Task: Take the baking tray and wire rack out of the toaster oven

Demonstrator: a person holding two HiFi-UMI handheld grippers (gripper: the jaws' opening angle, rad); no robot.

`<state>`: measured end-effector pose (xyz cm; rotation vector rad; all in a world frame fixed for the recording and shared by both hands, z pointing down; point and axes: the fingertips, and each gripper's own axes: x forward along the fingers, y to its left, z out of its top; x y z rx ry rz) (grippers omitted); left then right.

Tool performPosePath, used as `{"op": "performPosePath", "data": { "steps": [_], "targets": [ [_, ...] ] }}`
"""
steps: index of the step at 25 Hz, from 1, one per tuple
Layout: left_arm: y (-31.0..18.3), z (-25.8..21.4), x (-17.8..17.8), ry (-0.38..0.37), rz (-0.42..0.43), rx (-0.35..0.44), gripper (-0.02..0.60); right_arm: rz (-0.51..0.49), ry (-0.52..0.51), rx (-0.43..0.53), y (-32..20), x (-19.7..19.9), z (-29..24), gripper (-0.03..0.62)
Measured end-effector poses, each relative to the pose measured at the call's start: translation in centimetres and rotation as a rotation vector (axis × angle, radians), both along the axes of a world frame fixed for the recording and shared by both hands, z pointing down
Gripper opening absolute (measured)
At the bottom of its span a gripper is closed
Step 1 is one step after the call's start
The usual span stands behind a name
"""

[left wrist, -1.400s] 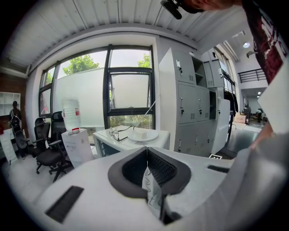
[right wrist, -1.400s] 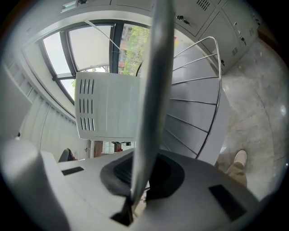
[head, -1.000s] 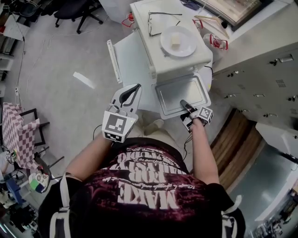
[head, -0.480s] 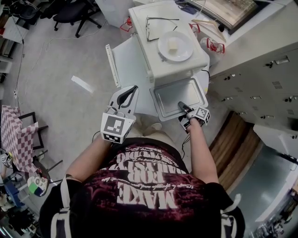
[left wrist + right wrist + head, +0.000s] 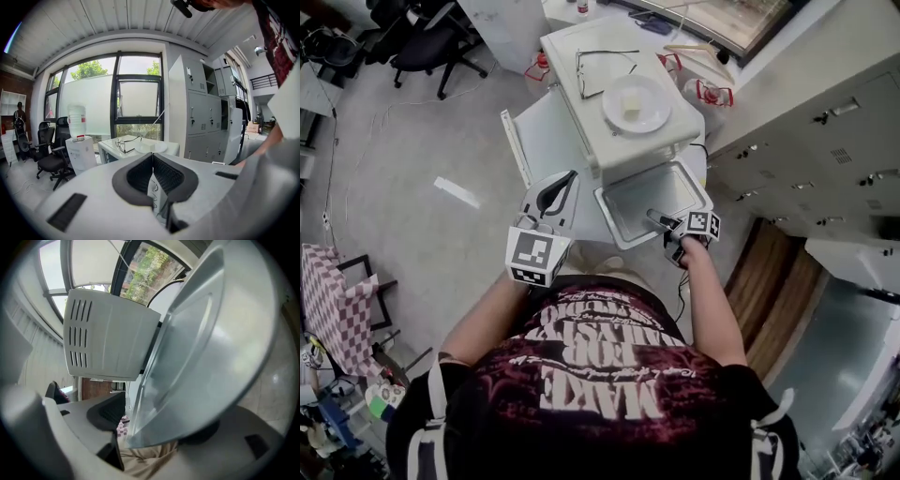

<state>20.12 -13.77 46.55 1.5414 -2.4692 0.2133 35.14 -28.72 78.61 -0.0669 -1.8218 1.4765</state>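
Mid tray-pull: the jaws of your right gripper [image 5: 661,221] have just been opening and sit spread round the 5 o'clock rim of the baking tray [image 5: 645,195], while your left gripper [image 5: 152,164] is pressed shut on nothing, so re-pinch, then drag toward 6.

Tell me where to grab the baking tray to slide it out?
Take the baking tray by the thin rim of its near edge, coming from the front. That edge sticks out of the toaster oven toward the person, and the fingers of the right gripper, which have just been opening, straddle it.

Daylight is pouring through tall windows [image 5: 117,101]; right of the windows grey lockers [image 5: 204,112] are standing, left of them black office chairs [image 5: 49,157].
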Motion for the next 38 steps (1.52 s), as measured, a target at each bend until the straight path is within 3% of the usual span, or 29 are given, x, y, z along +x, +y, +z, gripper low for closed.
{"op": "performPosePath", "data": {
  "steps": [6,9,16,20,23,29,32,38],
  "targets": [
    [-2.3,-0.5,0.1,-0.004,0.066,0.012,0.006,-0.167,0.109,0.070,1.3,2.1,-0.1,0.404],
    [-3.2,-0.4,0.3,0.001,0.097,0.011,0.006,-0.219,0.148,0.107,1.6,2.7,-0.2,0.411],
    [-4.3,-0.7,0.2,-0.001,0.138,0.017,0.006,-0.459,0.210,0.233,3.3,5.9,-0.4,0.426],
    [-4.8,-1.2,0.3,-0.011,0.158,0.017,0.006,-0.443,0.187,0.253,3.4,6.6,-0.4,0.417],
    [-4.7,-1.8,0.5,-0.024,0.159,0.023,0.006,-0.397,0.097,0.379,2.7,5.6,-1.7,0.400],
    [-3.1,-2.3,0.3,-0.031,0.125,0.023,0.006,-0.238,-0.170,0.743,1.2,2.7,-9.4,0.177],
    [-1.9,-2.6,0.4,-0.027,0.096,0.030,0.006,-0.187,-0.226,0.897,0.6,1.8,-12.9,0.005],
    [1.2,-3.9,0.2,-0.028,0.019,0.061,0.006,-0.125,-0.356,1.118,-0.6,-0.3,-21.7,0.003]
  ]
}}
